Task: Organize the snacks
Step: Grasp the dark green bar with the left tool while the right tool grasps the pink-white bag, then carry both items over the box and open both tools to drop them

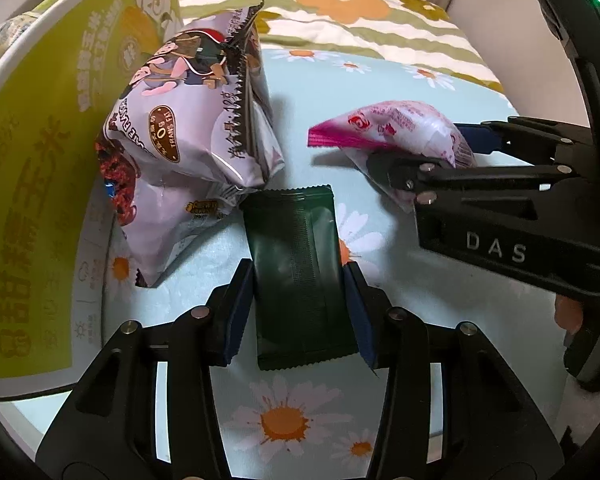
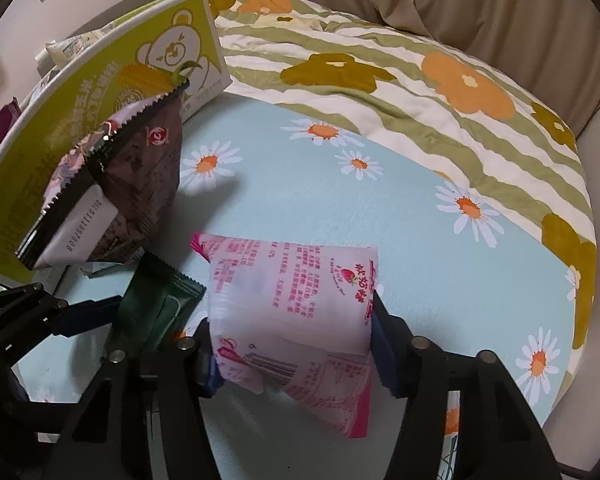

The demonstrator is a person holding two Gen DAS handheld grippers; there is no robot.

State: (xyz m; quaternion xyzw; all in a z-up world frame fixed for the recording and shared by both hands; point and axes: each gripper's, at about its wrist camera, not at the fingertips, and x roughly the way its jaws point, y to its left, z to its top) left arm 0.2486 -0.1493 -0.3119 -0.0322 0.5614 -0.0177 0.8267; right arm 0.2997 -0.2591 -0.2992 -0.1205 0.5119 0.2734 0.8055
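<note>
Nearby, green packet (image 1: 302, 280) beside box (image 1: 32, 200).

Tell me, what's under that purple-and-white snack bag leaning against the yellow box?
The purple-and-white snack bag overlaps the top corner of the dark green packet, which lies on the daisy-print sheet. Whatever else sits beneath the bag is covered.

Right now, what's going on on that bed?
Snack sorting, two-handed. The left tongs straddle a dark green packet lying on the daisy sheet; contact is unclear. The right tongs grip a pink strawberry pouch. A purple snack bag leans against the yellow-green box.
</note>
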